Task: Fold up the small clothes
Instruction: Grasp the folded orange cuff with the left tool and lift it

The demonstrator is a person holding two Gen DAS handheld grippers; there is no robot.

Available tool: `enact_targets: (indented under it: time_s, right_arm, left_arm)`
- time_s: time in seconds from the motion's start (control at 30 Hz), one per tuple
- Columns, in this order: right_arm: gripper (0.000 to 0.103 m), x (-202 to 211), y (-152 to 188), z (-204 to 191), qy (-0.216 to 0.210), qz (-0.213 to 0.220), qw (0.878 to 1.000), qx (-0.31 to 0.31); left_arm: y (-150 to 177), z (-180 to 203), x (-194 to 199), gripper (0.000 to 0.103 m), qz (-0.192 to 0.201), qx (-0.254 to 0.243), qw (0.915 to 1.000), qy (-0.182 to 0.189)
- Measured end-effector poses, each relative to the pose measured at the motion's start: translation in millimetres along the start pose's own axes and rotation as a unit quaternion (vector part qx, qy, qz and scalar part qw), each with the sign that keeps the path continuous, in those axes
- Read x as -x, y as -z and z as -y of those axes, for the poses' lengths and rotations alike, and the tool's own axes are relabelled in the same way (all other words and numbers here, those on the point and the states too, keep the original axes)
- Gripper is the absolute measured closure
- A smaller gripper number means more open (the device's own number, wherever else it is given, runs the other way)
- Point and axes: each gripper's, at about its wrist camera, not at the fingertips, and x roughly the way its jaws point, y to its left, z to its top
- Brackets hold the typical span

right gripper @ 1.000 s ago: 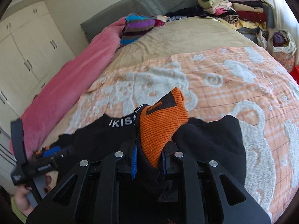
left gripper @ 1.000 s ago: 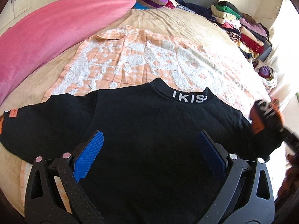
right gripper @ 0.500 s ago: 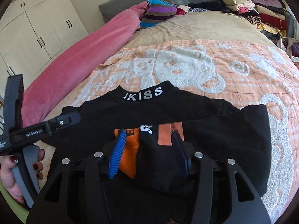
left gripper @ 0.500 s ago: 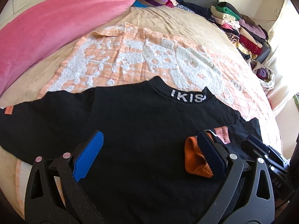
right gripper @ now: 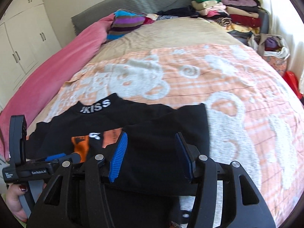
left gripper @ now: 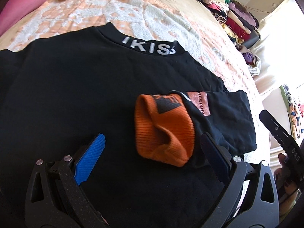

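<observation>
Black sweatshirt [left gripper: 79,87]: spread flat, collar lettering facing up, on the orange-and-white blanket [right gripper: 218,79] covering the bed [right gripper: 180,30]. One sleeve folded inward across the body, its orange ribbed cuff [left gripper: 163,133] resting on the black fabric. Left gripper [left gripper: 152,152]: jaws wide, nothing pinched, cuff lying between the blue pads without contact. Right gripper [right gripper: 152,153]: jaws have just been opening, now parted above the folded sleeve, gripping nothing. Pink duvet [right gripper: 57,72] along the bed's edge; stacked clothes [right gripper: 231,13] at the far corner.
</observation>
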Motion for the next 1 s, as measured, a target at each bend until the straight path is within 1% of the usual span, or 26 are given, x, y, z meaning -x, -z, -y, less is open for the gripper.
enact_targets:
  time_s: [0.03, 0.07, 0.1, 0.13, 0.17, 0.2, 0.27, 0.3, 0.43, 0.53, 0.6, 0.67, 0.73, 0.8, 0.83, 0.93, 1.0]
  right_arm:
    - [0.052, 0.5, 1.6, 3.9, 0.003, -0.002, 1.0, -0.002]
    - [0.052, 0.3, 2.4, 5.3, 0.008, -0.004, 1.0, -0.004]
    - [0.052, 0.9, 3.1, 7.6, 0.01, -0.004, 1.0, -0.006]
    - [0.052, 1.5, 4.0, 9.7, 0.009, -0.004, 1.0, -0.008]
    - [0.052, 1.8, 4.9, 11.7, 0.011, -0.005, 1.0, -0.011]
    - [0.052, 1.8, 5.3, 13.0, 0.013, -0.006, 1.0, -0.012]
    - [0.052, 2.4, 5.3, 11.9, 0.012, -0.005, 1.0, -0.011]
    - [0.052, 3.1, 4.9, 11.6, 0.013, -0.004, 1.0, -0.01]
    - [0.052, 5.5, 3.9, 7.1, 0.013, -0.001, 1.0, -0.006]
    - [0.052, 5.0, 3.1, 2.7, 0.009, -0.002, 1.0, 0.002]
    - [0.052, 3.6, 2.5, -2.5, 0.005, -0.003, 1.0, 0.008]
    - [0.052, 0.4, 2.3, -10.2, 0.001, -0.006, 1.0, 0.019]
    - [0.052, -3.8, 2.0, -16.5, -0.002, -0.011, 1.0, 0.029]
    - [0.052, -10.9, 2.1, -24.2, -0.002, -0.02, 0.999, 0.039]
    - [0.052, -13.7, 2.3, -27.1, -0.003, -0.024, 0.999, 0.042]
    - [0.052, -22.1, 2.8, -35.8, -0.007, -0.031, 0.998, 0.053]
    - [0.052, -27.5, 3.2, -39.9, -0.007, -0.036, 0.998, 0.059]
  left_arm:
    - [1.5, 4.4, -1.8, 0.017, 0.009, -0.008, 0.9999, -0.004]
    - [2.7, 8.8, -3.3, 0.038, 0.016, -0.016, 0.9997, -0.008]
    - [3.6, 13.1, -4.7, 0.065, 0.02, -0.024, 0.9994, -0.014]
    - [4.1, 17.3, -6.5, 0.071, 0.021, -0.037, 0.9989, -0.019]
    - [5.0, 20.6, -6.9, 0.083, 0.023, -0.046, 0.9985, -0.016]
    - [5.9, 22.4, -6.2, 0.091, 0.029, -0.054, 0.998, -0.012]
    - [3.1, 20.8, 0.2, 0.096, 0.037, -0.053, 0.9979, 0.0]
    - [1.2, 19.6, 3.8, 0.096, 0.041, -0.051, 0.9978, 0.006]
    - [-13.2, 16.8, 35.6, 0.096, 0.087, -0.057, 0.9944, 0.017]
    - [-24.0, 11.7, 64.4, 0.096, 0.122, -0.054, 0.9909, 0.018]
    - [-29.2, 3.4, 80.0, 0.096, 0.135, -0.043, 0.9897, 0.02]
    - [-33.3, -9.1, 94.4, 0.096, 0.15, -0.032, 0.9882, 0.012]
    - [-36.0, -21.0, 101.7, 0.096, 0.152, -0.024, 0.9881, 0.0]
    - [-35.7, -36.3, 104.5, 0.096, 0.146, -0.011, 0.9892, -0.01]
    - [-35.3, -48.7, 103.3, 0.096, 0.142, -0.002, 0.9898, -0.017]
    - [-36.4, -70.4, 96.1, 0.096, 0.124, 0.012, 0.9917, -0.032]
    - [-33.2, -79.5, 87.0, 0.096, 0.109, 0.021, 0.993, -0.04]
